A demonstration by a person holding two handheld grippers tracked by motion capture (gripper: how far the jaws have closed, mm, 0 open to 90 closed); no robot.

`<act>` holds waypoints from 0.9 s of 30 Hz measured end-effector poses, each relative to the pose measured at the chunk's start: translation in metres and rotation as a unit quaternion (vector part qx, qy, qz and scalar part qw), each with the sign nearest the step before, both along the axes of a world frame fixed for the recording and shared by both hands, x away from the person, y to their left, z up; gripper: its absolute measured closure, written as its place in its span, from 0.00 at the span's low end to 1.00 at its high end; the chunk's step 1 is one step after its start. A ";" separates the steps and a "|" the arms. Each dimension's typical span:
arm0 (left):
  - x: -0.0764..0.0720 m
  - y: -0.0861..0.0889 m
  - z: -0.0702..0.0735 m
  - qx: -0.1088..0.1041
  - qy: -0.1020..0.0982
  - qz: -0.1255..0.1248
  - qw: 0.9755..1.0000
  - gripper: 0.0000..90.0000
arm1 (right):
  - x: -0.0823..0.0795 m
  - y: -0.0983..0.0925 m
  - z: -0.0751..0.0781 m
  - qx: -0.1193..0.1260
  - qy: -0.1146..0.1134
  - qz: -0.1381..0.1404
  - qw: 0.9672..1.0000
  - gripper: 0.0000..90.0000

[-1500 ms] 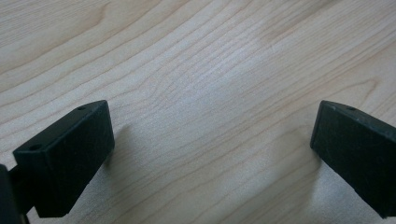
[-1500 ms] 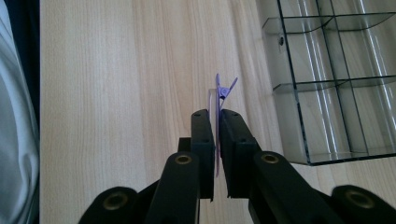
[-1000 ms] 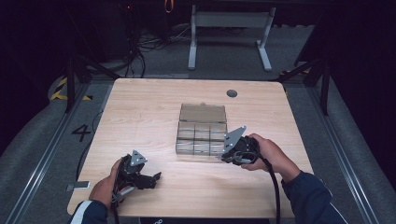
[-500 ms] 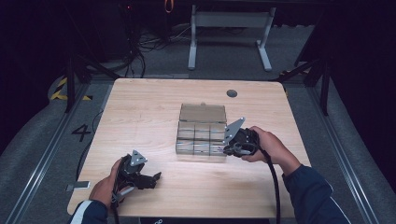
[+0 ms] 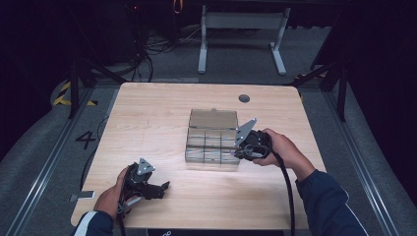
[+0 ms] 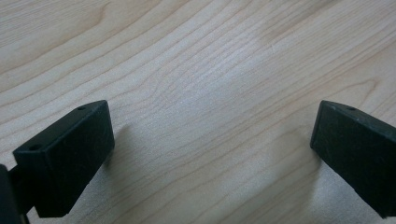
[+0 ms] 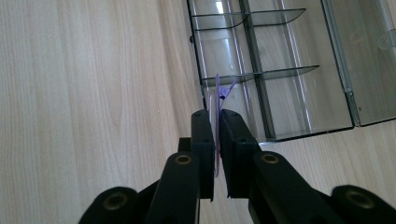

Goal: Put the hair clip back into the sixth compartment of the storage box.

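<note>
On the near left part of the pale wooden desk (image 5: 147,123), the person's left hand (image 5: 112,197) rests low, wrapped around the body of the left tongs (image 5: 160,189), which lie almost level and point to the right along the desk's surface. In the left gripper view the two black jaws stand wide apart just above bare wood grain, with nothing between them.

Near the middle of the desk sits the clear plastic compartment box (image 5: 212,142), its lid folded open on the far side and its six small cells in two rows facing up.

Just beside the box's right edge, the right hand (image 5: 278,147) comes in from the lower right on a dark blue sleeve (image 5: 324,201), the wrist angled so the right tongs (image 5: 239,150) point left at the box's near right corner. In the right gripper view these jaws are pressed nearly together on a thin, flat, translucent purple piece (image 7: 216,116), held on edge; its tip pokes out beyond the jaw tips over the corner cell of the box (image 7: 261,70), above the rim. What exactly the purple piece is cannot be told.
</note>
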State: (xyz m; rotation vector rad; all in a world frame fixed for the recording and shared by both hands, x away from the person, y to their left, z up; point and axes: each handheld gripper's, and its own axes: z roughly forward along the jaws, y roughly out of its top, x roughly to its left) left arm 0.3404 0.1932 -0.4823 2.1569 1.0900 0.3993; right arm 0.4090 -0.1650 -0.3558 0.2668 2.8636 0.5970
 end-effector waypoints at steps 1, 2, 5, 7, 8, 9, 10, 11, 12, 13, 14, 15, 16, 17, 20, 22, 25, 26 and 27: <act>0.000 0.000 0.000 0.000 0.000 0.000 1.000 0.00 | 0.001 0.000 0.000 -0.003 0.001 0.000 1.000 0.94; 0.000 0.000 0.000 0.000 0.000 0.000 1.000 0.00 | 0.001 0.001 0.000 -0.002 0.000 0.001 1.000 0.94; 0.000 0.000 0.000 0.000 0.000 0.000 1.000 0.00 | 0.002 0.002 -0.001 -0.003 0.001 -0.003 1.000 0.94; 0.000 0.000 0.000 0.000 0.000 0.000 1.000 0.00 | 0.004 0.002 -0.001 -0.003 0.001 -0.003 1.000 0.94; 0.000 0.000 0.000 0.000 0.000 0.000 1.000 0.00 | 0.005 0.002 -0.002 -0.004 0.002 -0.002 1.000 0.94; 0.000 0.000 0.000 0.000 0.000 0.000 1.000 0.00 | 0.005 0.003 -0.002 -0.004 0.000 -0.004 1.000 0.94; 0.000 0.000 0.000 0.000 0.000 0.000 1.000 0.00 | 0.006 0.003 -0.002 -0.004 0.000 -0.004 1.000 0.94; 0.000 0.000 0.000 0.000 0.000 0.000 1.000 0.00 | 0.006 0.003 -0.002 -0.007 0.003 -0.005 1.000 0.94; 0.000 0.000 0.000 0.000 0.000 0.000 1.000 0.00 | 0.006 0.003 -0.003 -0.007 0.002 -0.006 1.000 0.94; 0.000 0.000 0.000 0.000 0.000 0.000 1.000 0.00 | 0.007 0.003 -0.003 -0.008 0.002 -0.007 1.000 0.94; 0.000 0.000 0.000 0.000 0.000 0.000 1.000 0.00 | 0.008 0.003 -0.004 -0.008 0.002 -0.008 1.000 0.94; 0.000 0.000 0.000 0.000 0.000 0.000 1.000 0.00 | 0.008 0.003 -0.004 -0.008 0.003 -0.006 1.000 0.94; 0.000 0.000 0.000 0.000 0.000 0.000 1.000 0.00 | 0.009 0.003 -0.004 -0.010 0.003 -0.007 1.000 0.94; 0.000 0.000 0.000 0.000 0.000 0.000 1.000 0.00 | 0.009 0.003 -0.005 -0.008 0.004 -0.010 1.000 0.94; 0.000 0.000 0.000 0.000 0.000 0.000 1.000 0.00 | 0.011 0.003 -0.006 -0.013 0.005 -0.011 1.000 0.94; 0.000 0.000 0.000 -0.002 0.002 0.001 1.000 0.00 | 0.012 0.004 -0.006 -0.013 0.009 -0.014 1.000 0.94; 0.000 0.000 0.000 0.000 0.000 0.000 1.000 0.00 | 0.013 0.003 -0.007 -0.014 0.006 -0.014 1.000 0.94; 0.000 0.000 0.000 0.000 0.000 0.000 1.000 0.00 | 0.014 0.003 -0.008 -0.016 0.007 -0.014 1.000 0.94; 0.000 0.000 0.000 0.000 0.000 0.000 1.000 0.00 | 0.014 0.004 -0.008 -0.018 0.008 -0.017 1.000 0.94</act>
